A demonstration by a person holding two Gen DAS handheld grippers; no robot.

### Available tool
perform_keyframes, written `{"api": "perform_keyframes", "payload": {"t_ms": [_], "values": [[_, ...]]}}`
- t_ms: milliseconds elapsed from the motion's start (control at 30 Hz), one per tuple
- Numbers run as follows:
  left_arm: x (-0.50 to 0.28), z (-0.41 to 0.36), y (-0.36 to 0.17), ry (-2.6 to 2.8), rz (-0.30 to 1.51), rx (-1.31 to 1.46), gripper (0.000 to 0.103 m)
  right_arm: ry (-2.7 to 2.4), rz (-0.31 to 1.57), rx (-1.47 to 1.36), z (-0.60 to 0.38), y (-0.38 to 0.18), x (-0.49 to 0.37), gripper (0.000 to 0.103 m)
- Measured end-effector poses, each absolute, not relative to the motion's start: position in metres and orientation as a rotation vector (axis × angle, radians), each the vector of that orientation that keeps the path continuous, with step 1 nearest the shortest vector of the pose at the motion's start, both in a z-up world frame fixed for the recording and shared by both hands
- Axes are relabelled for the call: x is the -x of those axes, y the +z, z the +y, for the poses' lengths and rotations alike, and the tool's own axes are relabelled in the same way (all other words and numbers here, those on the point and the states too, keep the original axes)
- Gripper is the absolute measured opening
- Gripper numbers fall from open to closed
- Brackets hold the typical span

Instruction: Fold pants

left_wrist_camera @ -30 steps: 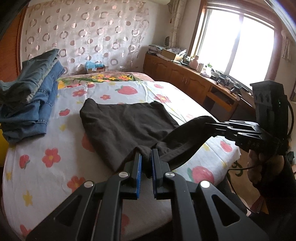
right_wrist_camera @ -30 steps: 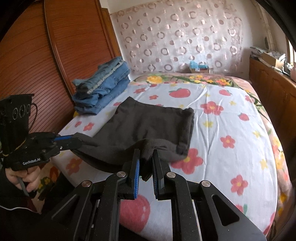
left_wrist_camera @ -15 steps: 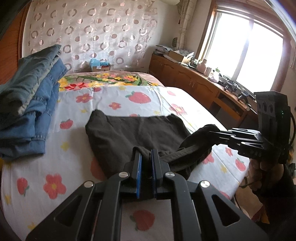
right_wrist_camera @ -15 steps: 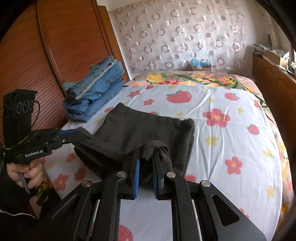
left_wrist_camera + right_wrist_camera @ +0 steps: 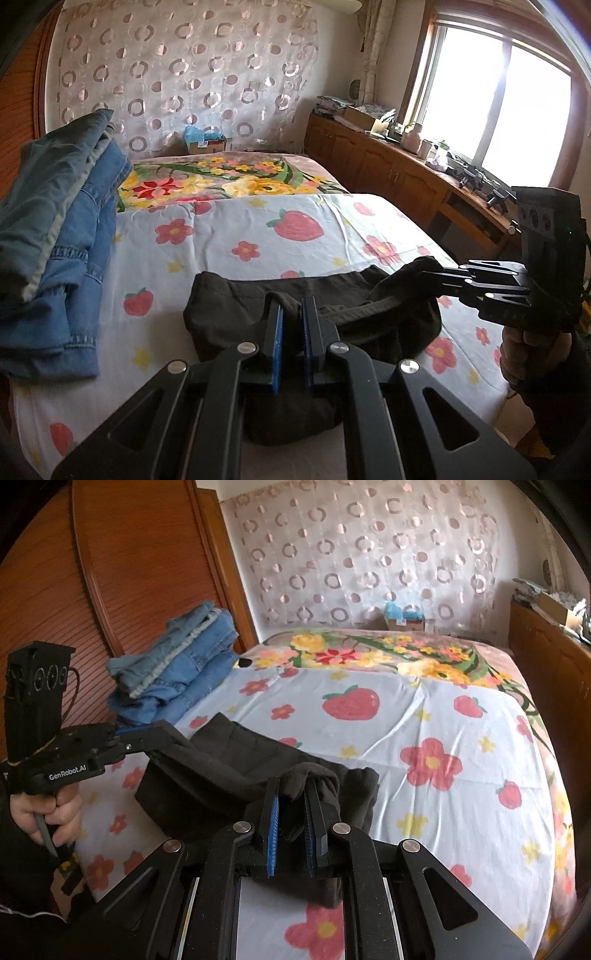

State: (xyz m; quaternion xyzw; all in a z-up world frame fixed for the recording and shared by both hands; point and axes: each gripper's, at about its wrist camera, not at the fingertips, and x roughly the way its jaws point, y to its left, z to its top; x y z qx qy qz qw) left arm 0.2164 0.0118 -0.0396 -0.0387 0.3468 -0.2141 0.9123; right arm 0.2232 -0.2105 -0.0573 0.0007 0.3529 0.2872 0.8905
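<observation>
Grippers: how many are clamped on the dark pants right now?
2. The left gripper pinches the lifted edge of the dark pants on the side toward the jeans stack; the right gripper pinches the same edge on the window side.

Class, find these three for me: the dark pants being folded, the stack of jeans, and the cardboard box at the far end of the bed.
dark pants (image 5: 236, 306): left wrist view, flat upper layer.
stack of jeans (image 5: 184, 672): right wrist view, front of the pile.
cardboard box (image 5: 207, 147): left wrist view, its front face.
</observation>
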Motion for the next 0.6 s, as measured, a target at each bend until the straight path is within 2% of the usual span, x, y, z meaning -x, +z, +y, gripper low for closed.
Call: {"api": "perform_keyframes", "payload": {"t_ms": [333, 533, 600], "values": [[-0.231, 0.015, -0.062, -0.414, 0.747, 0.085, 0.009, 0.588, 0.778, 0.007, -0.203, -0.077, -0.246, 0.009], [-0.231, 0.014, -0.065, -0.392, 0.753, 0.053, 0.017, 0.574, 0.792, 0.021, -0.2, -0.084, -0.25, 0.01], [-0.23, 0.014, -0.065, -0.378, 0.751, 0.04, 0.023, 0.57, 0.794, 0.024, -0.2, -0.085, -0.25, 0.01]]}}
